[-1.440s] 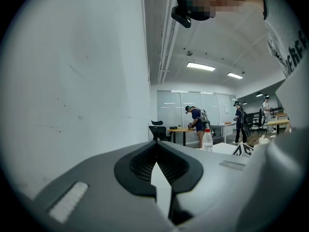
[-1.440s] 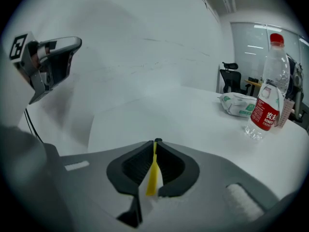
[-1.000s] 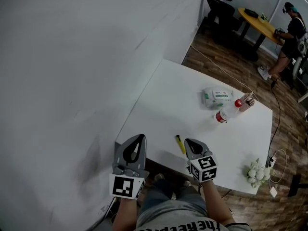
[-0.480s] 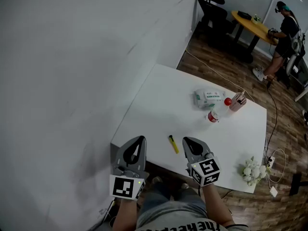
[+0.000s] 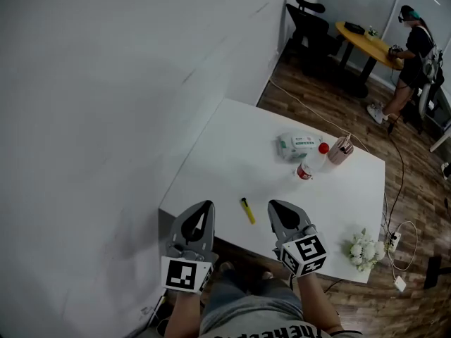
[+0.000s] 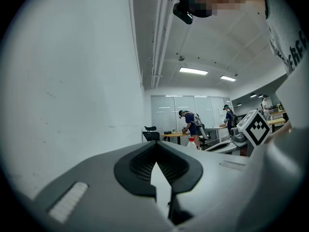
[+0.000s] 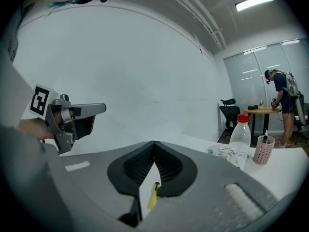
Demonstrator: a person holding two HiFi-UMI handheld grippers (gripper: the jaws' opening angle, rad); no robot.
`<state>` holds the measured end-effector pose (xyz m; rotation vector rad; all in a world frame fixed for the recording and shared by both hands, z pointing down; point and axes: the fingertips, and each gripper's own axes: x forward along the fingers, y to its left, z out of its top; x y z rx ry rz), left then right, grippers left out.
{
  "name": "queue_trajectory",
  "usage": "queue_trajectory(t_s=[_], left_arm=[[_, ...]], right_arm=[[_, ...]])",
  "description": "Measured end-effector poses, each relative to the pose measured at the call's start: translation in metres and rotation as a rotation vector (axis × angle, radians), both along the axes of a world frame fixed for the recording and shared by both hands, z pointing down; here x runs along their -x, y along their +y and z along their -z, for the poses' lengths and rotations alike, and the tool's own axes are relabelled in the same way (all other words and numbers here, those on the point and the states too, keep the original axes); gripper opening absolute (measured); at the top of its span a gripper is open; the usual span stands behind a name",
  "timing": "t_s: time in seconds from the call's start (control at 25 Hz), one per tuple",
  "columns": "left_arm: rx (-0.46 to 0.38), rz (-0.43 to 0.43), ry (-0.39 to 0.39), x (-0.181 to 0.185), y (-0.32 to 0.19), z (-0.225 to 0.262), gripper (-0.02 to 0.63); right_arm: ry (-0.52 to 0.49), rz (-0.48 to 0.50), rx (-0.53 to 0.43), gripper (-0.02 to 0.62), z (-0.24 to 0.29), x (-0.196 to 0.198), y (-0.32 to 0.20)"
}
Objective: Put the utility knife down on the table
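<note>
You hold the left tongs [image 5: 206, 206] and the right tongs [image 5: 273, 206] side by side over the near edge of a white worktop [image 5: 232, 153], both pointing away from you. Each pair is clenched: in both gripper views the tips meet, leaving only a thin wedge of light lower down between the blades, and neither pair grasps anything. The utility knife [image 5: 247, 210] lies flat on the worktop close to its near edge, between the two tips and a little nearer the right one, touching neither. It is a slim yellow stick with a short black end, and that black end points away from you and slightly left. In the right gripper view the knife shows through the wedge between the blades, lying on the white surface beyond them. Farther across the worktop, well apart from the knife, a pack of wet wipes [image 5: 299, 144], a clear bottle with a red cap [image 5: 311, 162] and a pink pen cup [image 5: 341, 150] sit close together. A bunch of white flowers [image 5: 363, 248] sits at the worktop's right corner. Across the room, a person [image 5: 412, 41] stands at a round yellow table [image 5: 366, 37] beside a black office chair [image 5: 306, 20].
</note>
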<state>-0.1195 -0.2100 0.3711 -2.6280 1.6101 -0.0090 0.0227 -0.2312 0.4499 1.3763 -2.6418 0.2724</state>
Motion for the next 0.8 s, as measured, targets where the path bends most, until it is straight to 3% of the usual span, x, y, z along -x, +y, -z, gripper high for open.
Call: queue_trajectory(t_s=[0.8], left_arm=[[-0.05,0.011,0.007,-0.034,0.028,0.016,0.012]], right_arm=[[-0.075,0.037,-0.144,0.001,0.062,-0.029,0.032]])
